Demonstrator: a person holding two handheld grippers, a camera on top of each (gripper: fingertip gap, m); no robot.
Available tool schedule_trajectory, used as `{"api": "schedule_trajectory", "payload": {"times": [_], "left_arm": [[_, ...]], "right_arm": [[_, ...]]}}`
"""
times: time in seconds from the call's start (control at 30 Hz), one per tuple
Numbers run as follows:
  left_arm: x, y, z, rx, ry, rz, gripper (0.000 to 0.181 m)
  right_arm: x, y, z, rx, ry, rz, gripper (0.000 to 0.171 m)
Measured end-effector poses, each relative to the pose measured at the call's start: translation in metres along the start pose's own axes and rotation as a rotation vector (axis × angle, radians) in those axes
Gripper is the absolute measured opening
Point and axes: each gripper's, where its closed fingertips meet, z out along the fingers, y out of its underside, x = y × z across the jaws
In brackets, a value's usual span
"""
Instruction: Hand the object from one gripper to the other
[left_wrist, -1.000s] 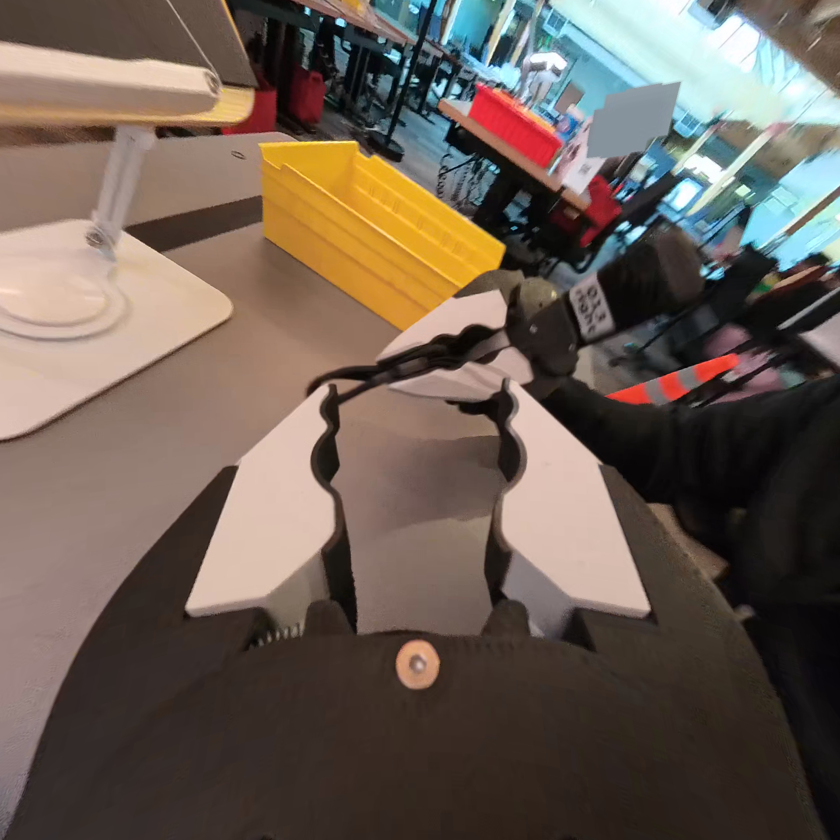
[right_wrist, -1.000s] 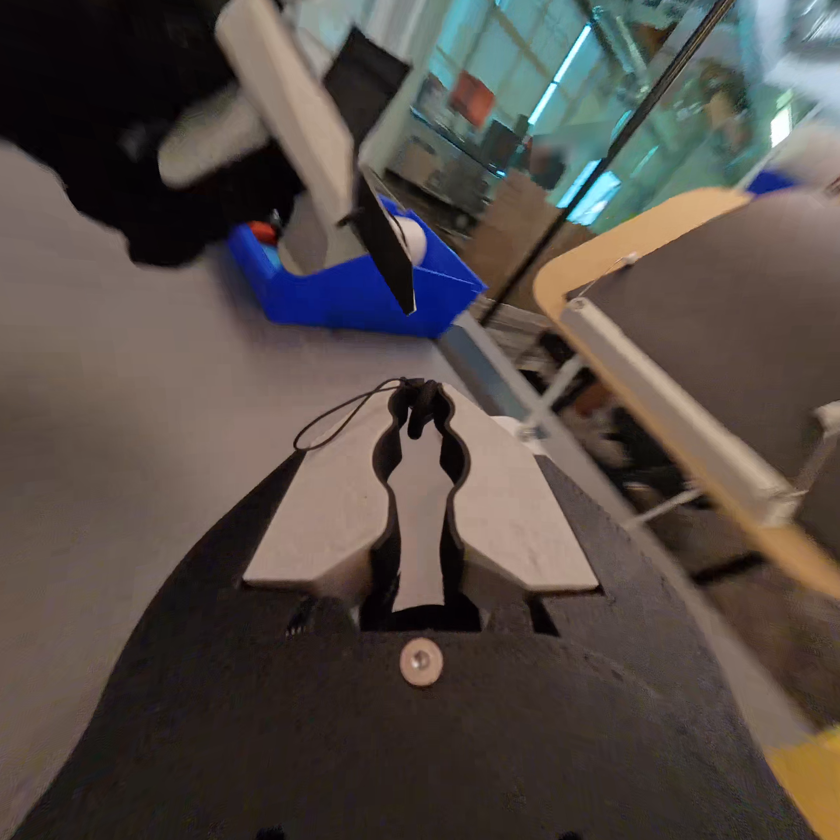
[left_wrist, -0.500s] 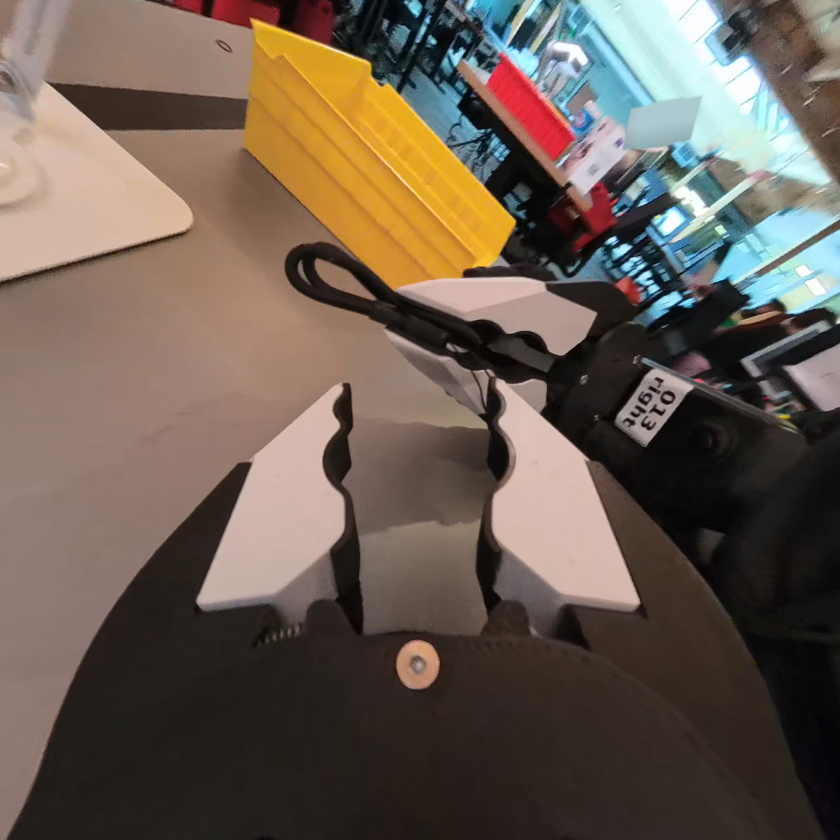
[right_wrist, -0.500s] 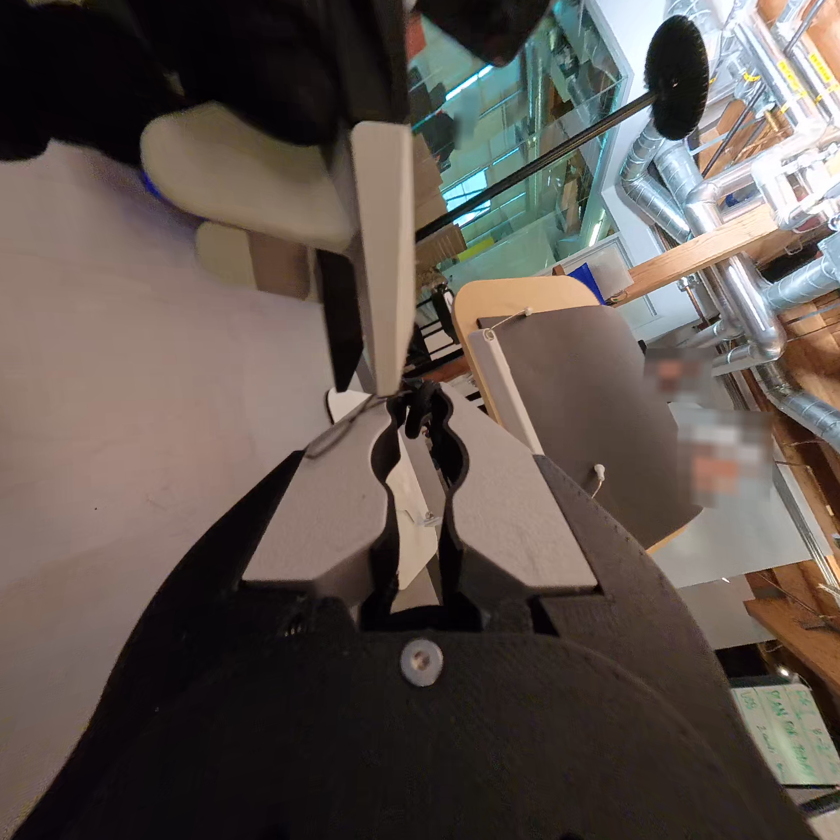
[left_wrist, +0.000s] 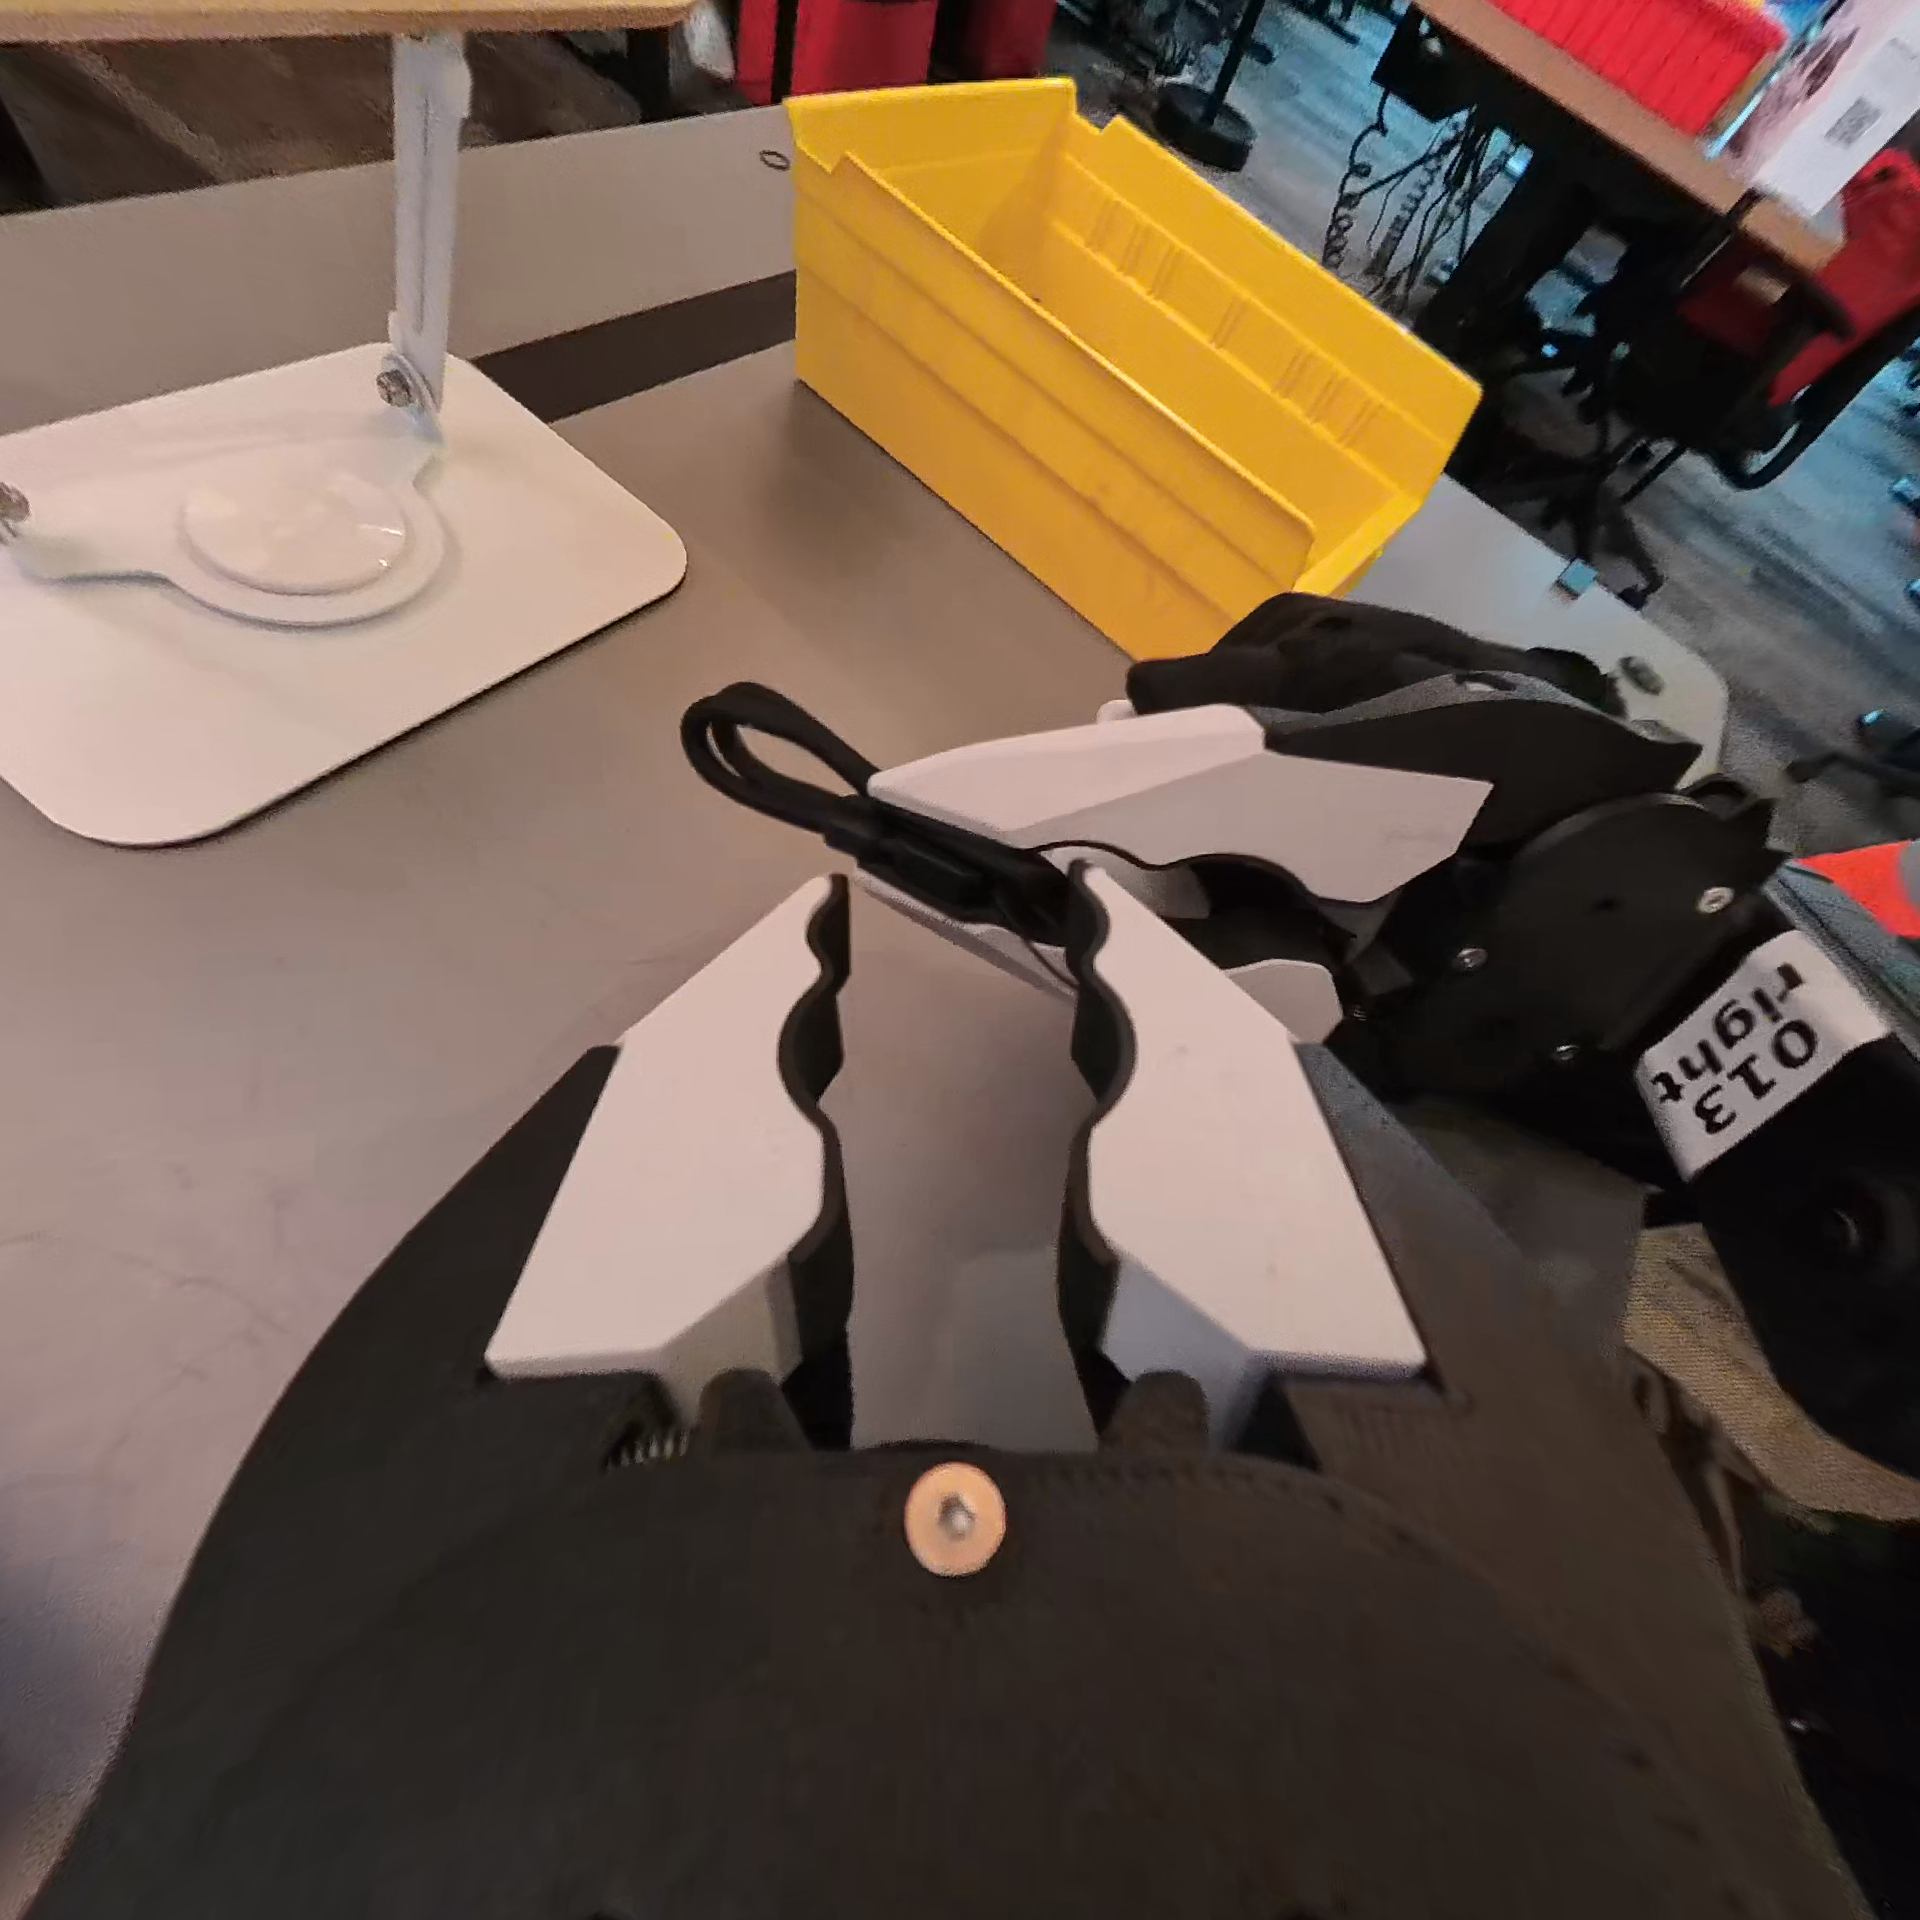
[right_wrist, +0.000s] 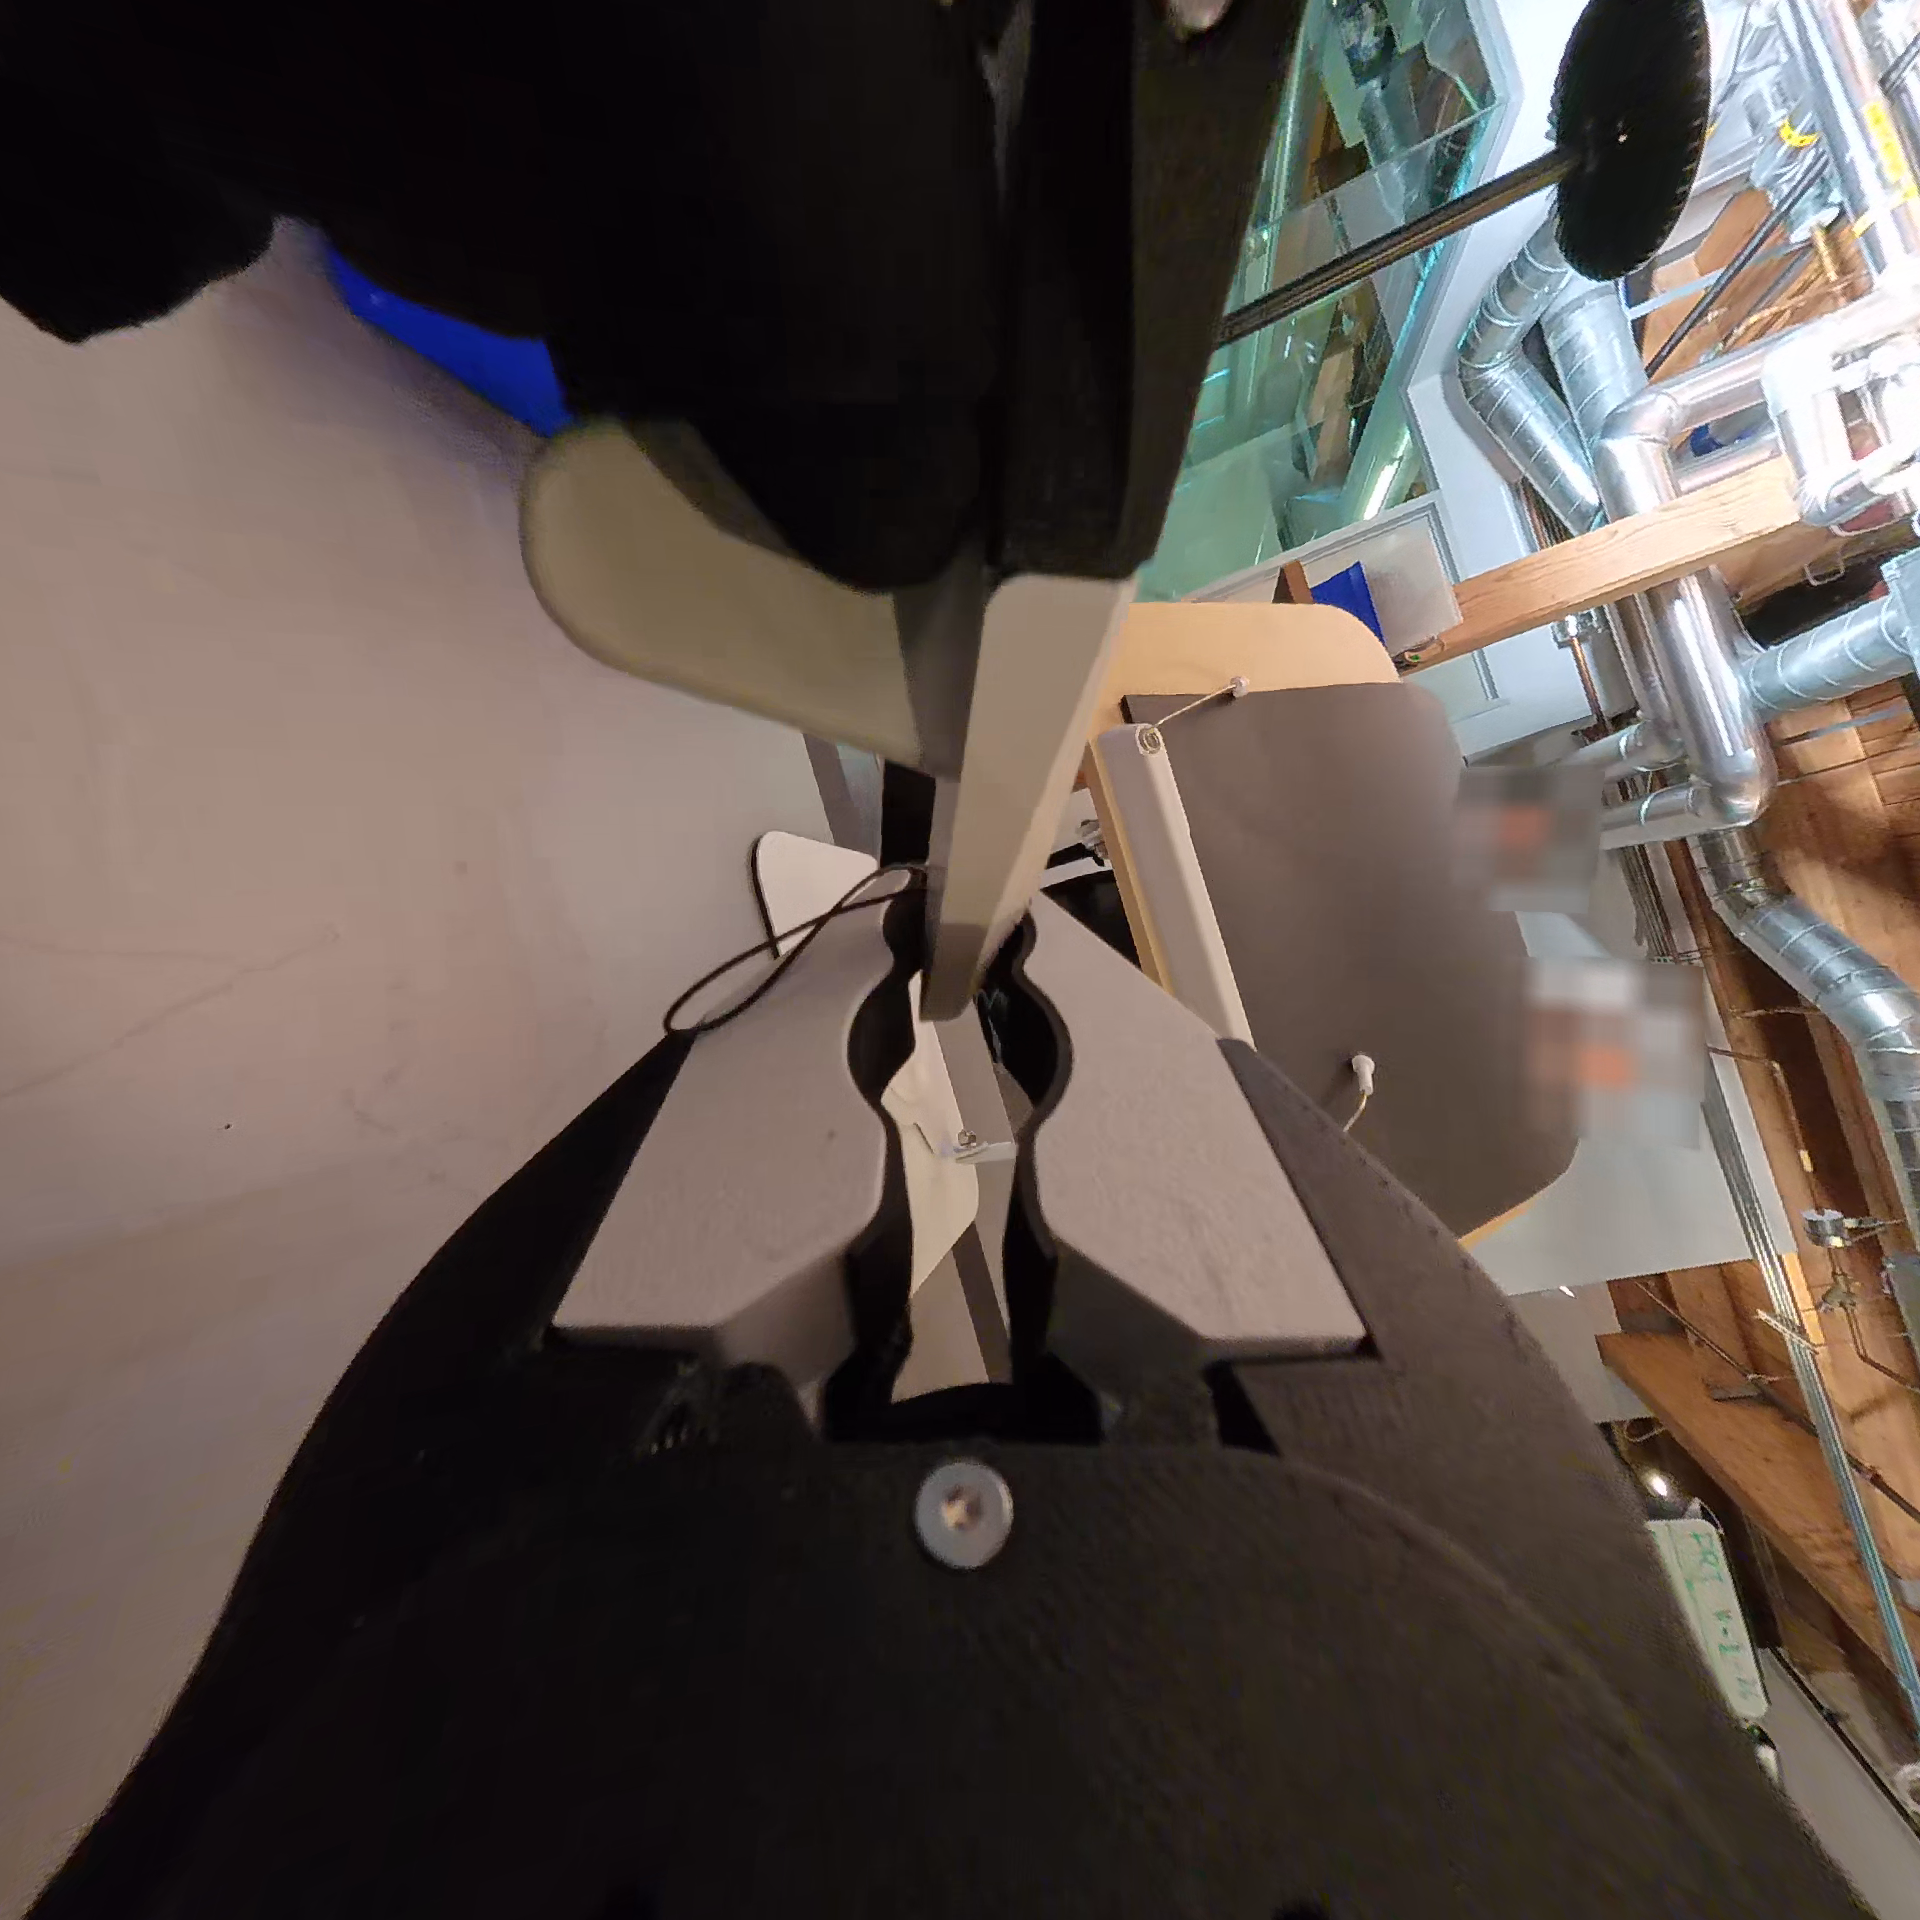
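Left wrist view: a black cord (left_wrist: 831, 790), bundled with a loop at its free end, is held up over the grey table (left_wrist: 312, 1039), clamped between the closed fingers of the right gripper (left_wrist: 894, 831). It is judged light, limp and thin, best taken at the thicker bundled part beside those fingers. The left gripper (left_wrist: 951, 914) is spread wide and empty, its right fingertip touching the cord.
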Motion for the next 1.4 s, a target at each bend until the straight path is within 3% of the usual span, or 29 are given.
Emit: {"api": "schedule_trajectory", "payload": {"times": [0.27,0.53,0.73,0.93,1.17,1.4], "left_arm": [[-0.009,-0.002,0.005,0.006,-0.159,0.125,0.031],[-0.013,-0.006,0.007,0.066,-0.196,0.139,0.028],[-0.013,-0.011,0.007,0.088,-0.324,0.292,0.016],[-0.015,-0.010,0.008,0.088,-0.305,0.267,0.013],[-0.025,-0.022,-0.007,0.140,-0.303,0.245,0.013],[-0.029,-0.033,-0.025,0.244,-0.151,0.093,0.013]], "right_arm": [[-0.001,0.005,0.004,-0.062,0.010,0.031,0.009],[0.000,0.009,0.006,-0.117,0.024,0.101,0.009],[0.000,0.015,0.006,-0.141,0.008,0.151,0.009],[-0.001,0.016,0.007,-0.133,0.003,0.160,0.009],[0.000,0.018,0.007,-0.119,-0.004,0.194,0.021],[0.001,0.014,0.006,-0.055,-0.016,0.272,0.029]]}}
